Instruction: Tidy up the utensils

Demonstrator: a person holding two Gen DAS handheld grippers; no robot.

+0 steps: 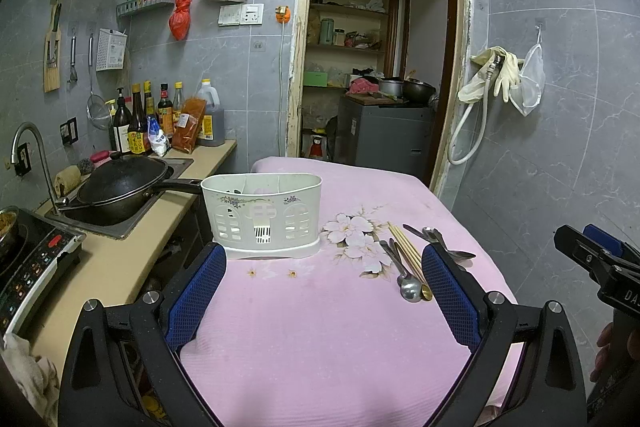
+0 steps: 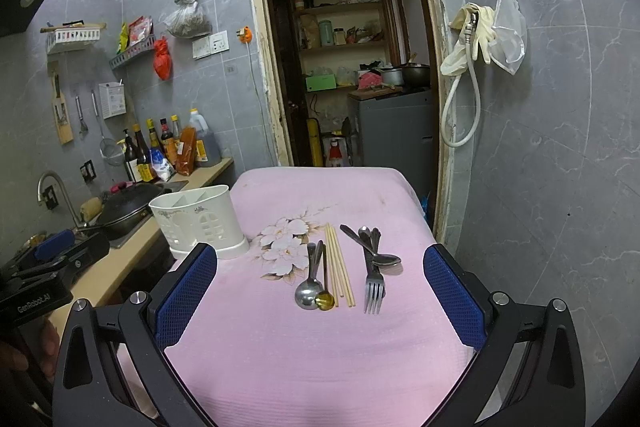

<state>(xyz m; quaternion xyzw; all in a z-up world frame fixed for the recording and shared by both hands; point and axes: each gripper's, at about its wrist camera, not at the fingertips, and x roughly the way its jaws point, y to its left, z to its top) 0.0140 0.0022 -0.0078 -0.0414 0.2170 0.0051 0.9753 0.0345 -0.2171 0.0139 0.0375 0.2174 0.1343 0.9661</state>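
A white plastic utensil holder [image 1: 262,215] with dividers stands on the pink tablecloth [image 1: 320,327]; it also shows in the right wrist view [image 2: 200,219]. To its right lie a steel spoon [image 2: 309,291], a small gold spoon [image 2: 325,297], wooden chopsticks [image 2: 340,267], and a pile of forks and spoons [image 2: 374,267]. My left gripper [image 1: 324,267] is open and empty, hovering in front of the holder. My right gripper [image 2: 320,267] is open and empty, with the utensils lying between its blue pads [image 2: 454,295].
A counter on the left holds a sink with a black wok [image 1: 120,187], sauce bottles [image 1: 160,115] and an induction cooker [image 1: 32,259]. An open doorway [image 1: 380,67] lies behind the table. A tiled wall with hanging gloves [image 1: 500,75] is on the right.
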